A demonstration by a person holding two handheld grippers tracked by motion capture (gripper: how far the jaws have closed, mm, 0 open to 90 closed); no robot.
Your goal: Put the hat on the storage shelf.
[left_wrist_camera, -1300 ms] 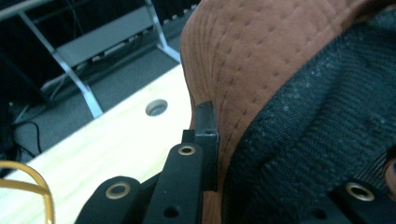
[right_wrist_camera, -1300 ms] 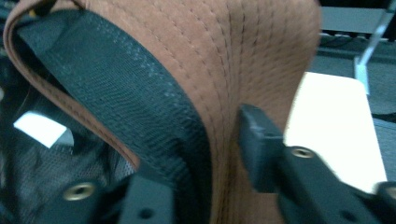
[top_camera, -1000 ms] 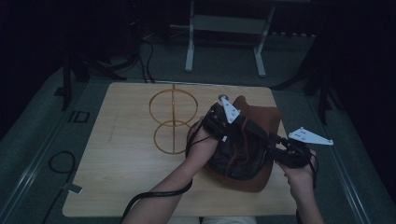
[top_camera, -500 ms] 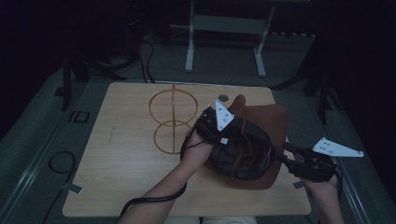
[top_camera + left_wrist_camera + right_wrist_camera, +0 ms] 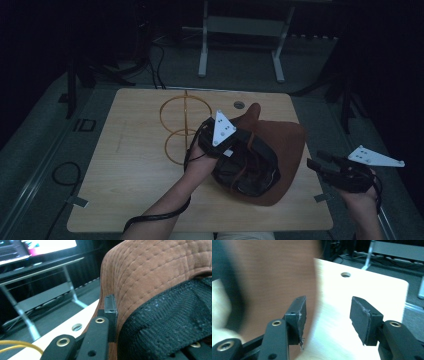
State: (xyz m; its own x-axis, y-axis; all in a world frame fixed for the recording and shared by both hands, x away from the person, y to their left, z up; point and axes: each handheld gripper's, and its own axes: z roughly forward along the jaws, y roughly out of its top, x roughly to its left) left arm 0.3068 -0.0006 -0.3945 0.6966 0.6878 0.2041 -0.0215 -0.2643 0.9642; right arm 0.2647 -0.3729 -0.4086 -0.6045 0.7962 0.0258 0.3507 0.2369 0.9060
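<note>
L gripper (image 5: 235, 145) jaws clamped on hat (image 5: 270, 150) brim, hat upside down on counter (image 5: 130, 190) beside wire stand (image 5: 182, 132). R gripper (image 5: 330, 167) jaws released, off to the side. Next prob: lift hat toward stand w/ L.

The hat (image 5: 160, 267) is brown cloth with a soft, matt, suede-like nap, quilted by rows of stitching, and its lining (image 5: 172, 325) is coarse black mesh. The table (image 5: 135, 170) is pale wood with a smooth, faintly grained top. The stand (image 5: 182, 125) beside the hat is thin yellowish wire. The right gripper (image 5: 327, 320) carries matt black pads (image 5: 359, 317) with rough, frayed edges and brass-coloured eyelets.
</note>
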